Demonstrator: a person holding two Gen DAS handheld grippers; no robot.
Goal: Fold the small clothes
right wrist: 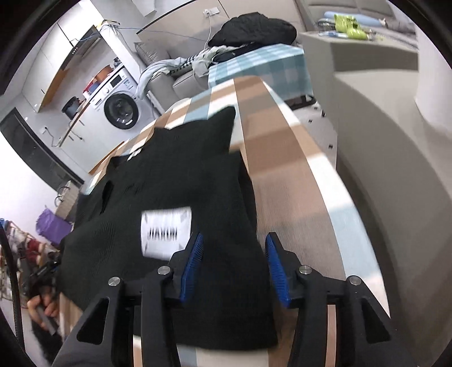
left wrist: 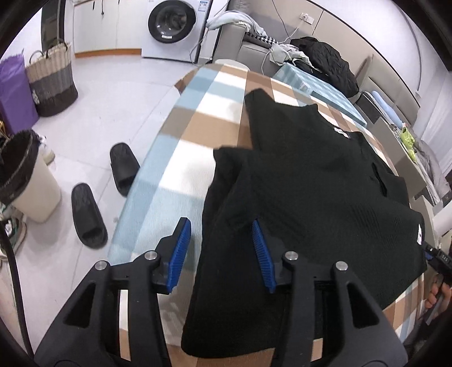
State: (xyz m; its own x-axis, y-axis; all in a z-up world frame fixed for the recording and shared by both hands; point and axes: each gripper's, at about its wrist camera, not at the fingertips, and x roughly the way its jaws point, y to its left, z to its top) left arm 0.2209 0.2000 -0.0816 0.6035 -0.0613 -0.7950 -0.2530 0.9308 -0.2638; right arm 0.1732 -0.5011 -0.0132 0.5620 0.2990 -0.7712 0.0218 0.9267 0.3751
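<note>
A checked surface [left wrist: 180, 169] in brown, white and pale blue stands in a room with a washing machine [left wrist: 172, 25] at the far side and two black slippers [left wrist: 87, 214] on the floor to the left. A black knit garment [left wrist: 310, 180] lies flat on the surface, its long axis running near to far. The left gripper [left wrist: 221, 254] has its fingers spread over the garment's near left edge, pinching nothing. The right gripper [right wrist: 234, 265] likewise has its fingers spread above the near right edge, beside a white label [right wrist: 165, 228].
</note>
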